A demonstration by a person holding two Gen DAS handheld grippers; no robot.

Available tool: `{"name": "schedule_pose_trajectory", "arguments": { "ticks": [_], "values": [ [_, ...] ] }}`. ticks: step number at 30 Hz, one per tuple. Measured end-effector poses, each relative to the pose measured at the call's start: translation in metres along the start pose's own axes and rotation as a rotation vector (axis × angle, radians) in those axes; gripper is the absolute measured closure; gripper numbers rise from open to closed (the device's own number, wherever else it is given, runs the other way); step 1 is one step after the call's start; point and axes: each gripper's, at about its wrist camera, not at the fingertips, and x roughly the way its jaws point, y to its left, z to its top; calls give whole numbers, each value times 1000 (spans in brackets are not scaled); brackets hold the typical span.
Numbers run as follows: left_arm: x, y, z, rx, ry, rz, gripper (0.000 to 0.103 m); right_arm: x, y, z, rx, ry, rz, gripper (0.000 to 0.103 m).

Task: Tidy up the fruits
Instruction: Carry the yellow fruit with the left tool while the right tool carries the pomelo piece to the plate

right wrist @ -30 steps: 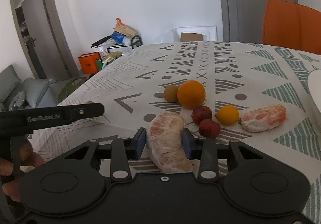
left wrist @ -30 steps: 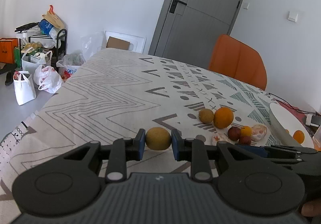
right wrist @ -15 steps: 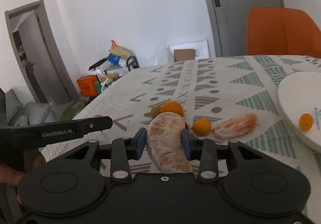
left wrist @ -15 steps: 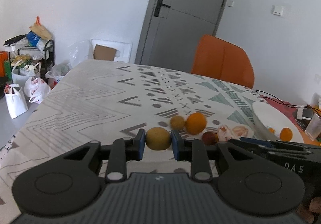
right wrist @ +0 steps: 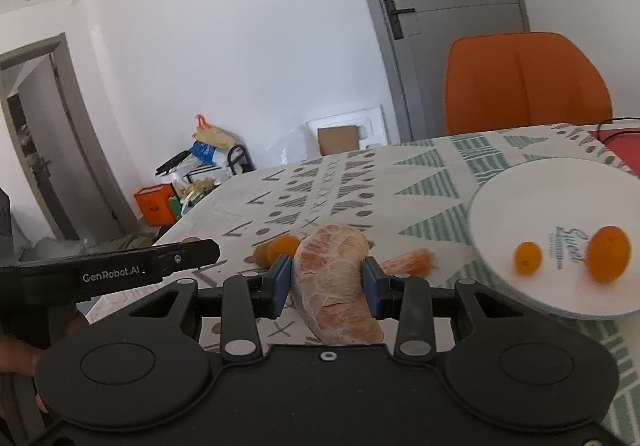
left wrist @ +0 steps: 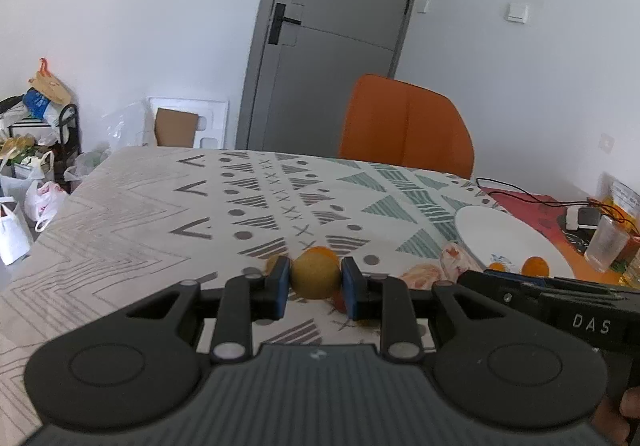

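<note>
The patterned table [left wrist: 120, 214] carries a white plate [right wrist: 520, 206] with two small oranges [right wrist: 608, 254] on it. The right gripper [right wrist: 326, 278] pinches a peeled pomelo segment [right wrist: 336, 286] between its blue pads, left of the plate. The left gripper [left wrist: 315, 284] clamps a round yellow-brown fruit [left wrist: 315, 274] above the table.

Grey door [left wrist: 340, 38], orange chair [left wrist: 404, 126] behind patterned tablecloth [left wrist: 160, 206], cardboard box [left wrist: 176, 128] on the floor, cluttered rack [left wrist: 36, 126], white bags [left wrist: 24, 206], plastic cup [left wrist: 606, 246], black cable [left wrist: 520, 194], orange box [right wrist: 154, 204]
</note>
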Motion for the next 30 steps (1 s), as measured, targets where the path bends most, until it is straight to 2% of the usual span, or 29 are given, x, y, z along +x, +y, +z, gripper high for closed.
{"name": "schedule_pose_trajectory", "arguments": {
  "ticks": [18, 30],
  "values": [
    [14, -50, 7, 70, 1, -33, 77, -27, -44, -3, 77, -48, -42, 67],
    [34, -77, 10, 119, 10, -72, 77, -42, -86, -4, 139, -76, -134, 67]
  ]
}}
